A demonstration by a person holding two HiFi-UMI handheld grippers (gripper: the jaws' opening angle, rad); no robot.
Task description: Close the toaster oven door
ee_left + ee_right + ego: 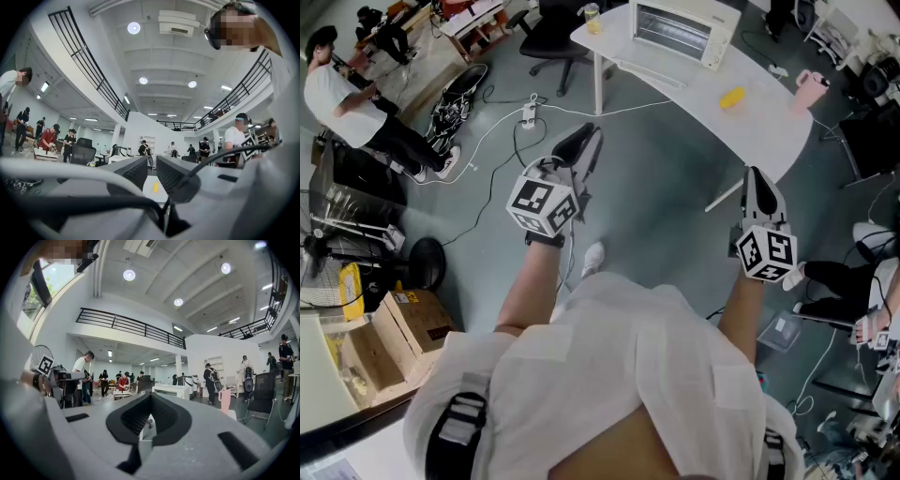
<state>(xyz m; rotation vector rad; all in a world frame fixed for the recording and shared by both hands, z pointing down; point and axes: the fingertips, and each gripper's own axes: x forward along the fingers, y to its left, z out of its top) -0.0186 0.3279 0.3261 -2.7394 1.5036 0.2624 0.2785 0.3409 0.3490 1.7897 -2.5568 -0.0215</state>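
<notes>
The oven (pixel 680 33) sits at the far end of the white worktop (pixel 769 131), well apart from both grippers; its door seems to hang open at the front. The left gripper (pixel 581 145) is held in the air, jaws a narrow gap apart and empty. The right gripper (pixel 759 183) has its jaws closed together on nothing. A yellow object (pixel 732 97) lies on the worktop near the oven.

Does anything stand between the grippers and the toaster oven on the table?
Nothing visible blocks it. Bare floor and the table edge lie between the left gripper, the right gripper and the toaster oven. A yellow object lies right of the oven, near the right gripper's line.
</notes>
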